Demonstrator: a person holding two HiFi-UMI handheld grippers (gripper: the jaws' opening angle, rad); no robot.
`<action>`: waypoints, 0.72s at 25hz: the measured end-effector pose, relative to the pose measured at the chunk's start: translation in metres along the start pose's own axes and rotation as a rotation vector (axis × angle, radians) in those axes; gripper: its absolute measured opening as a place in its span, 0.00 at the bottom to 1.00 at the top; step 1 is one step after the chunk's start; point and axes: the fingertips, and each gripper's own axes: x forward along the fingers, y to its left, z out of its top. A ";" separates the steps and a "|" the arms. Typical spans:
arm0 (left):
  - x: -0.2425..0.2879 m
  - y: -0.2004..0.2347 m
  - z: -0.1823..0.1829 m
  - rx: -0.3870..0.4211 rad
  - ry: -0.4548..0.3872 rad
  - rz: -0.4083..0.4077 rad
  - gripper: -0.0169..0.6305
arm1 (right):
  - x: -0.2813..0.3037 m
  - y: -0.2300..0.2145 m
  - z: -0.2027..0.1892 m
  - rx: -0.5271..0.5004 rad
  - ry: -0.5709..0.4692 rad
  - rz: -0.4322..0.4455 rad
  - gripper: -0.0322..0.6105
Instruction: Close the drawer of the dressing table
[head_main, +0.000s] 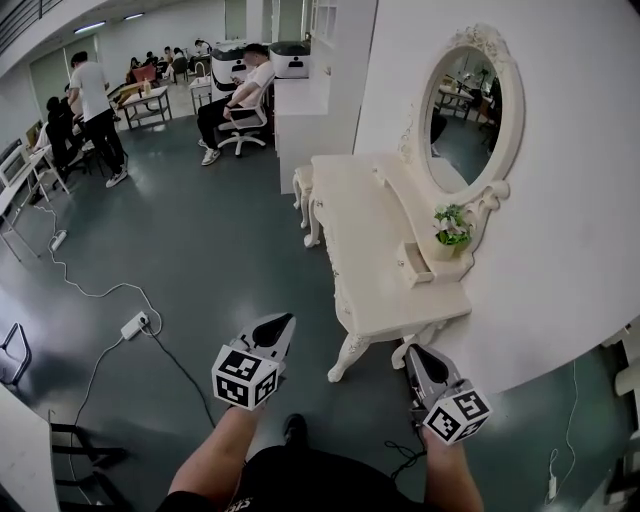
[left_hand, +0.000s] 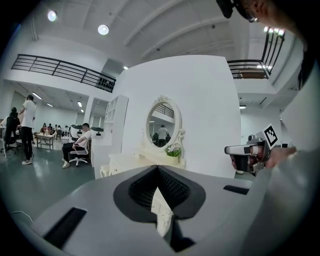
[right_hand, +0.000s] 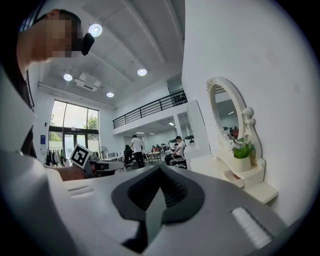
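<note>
A cream dressing table (head_main: 375, 270) stands against the white wall at the right, with an oval mirror (head_main: 470, 110) and a small potted plant (head_main: 451, 228). A little drawer (head_main: 414, 264) under the plant's shelf is pulled out; in the right gripper view the drawer (right_hand: 233, 176) also shows open. My left gripper (head_main: 283, 320) hangs in front of the table's near end, shut and empty. To the right of that end and close to the wall, my right gripper (head_main: 411, 352) is held shut with nothing in it. Both are well short of the drawer.
A cream stool (head_main: 302, 185) sits beyond the table's far end. A power strip (head_main: 134, 325) with cables lies on the grey floor to the left. A seated person (head_main: 235, 105) and standing people (head_main: 95, 110) are far back by desks.
</note>
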 end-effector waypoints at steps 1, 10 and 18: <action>0.008 0.006 0.001 -0.002 0.004 -0.008 0.03 | 0.010 -0.003 0.001 0.001 0.004 -0.002 0.06; 0.056 0.070 0.007 -0.035 0.017 -0.036 0.03 | 0.080 -0.023 0.001 0.024 0.035 -0.030 0.06; 0.077 0.107 0.011 -0.046 0.019 -0.069 0.03 | 0.119 -0.021 0.012 0.001 0.036 -0.056 0.06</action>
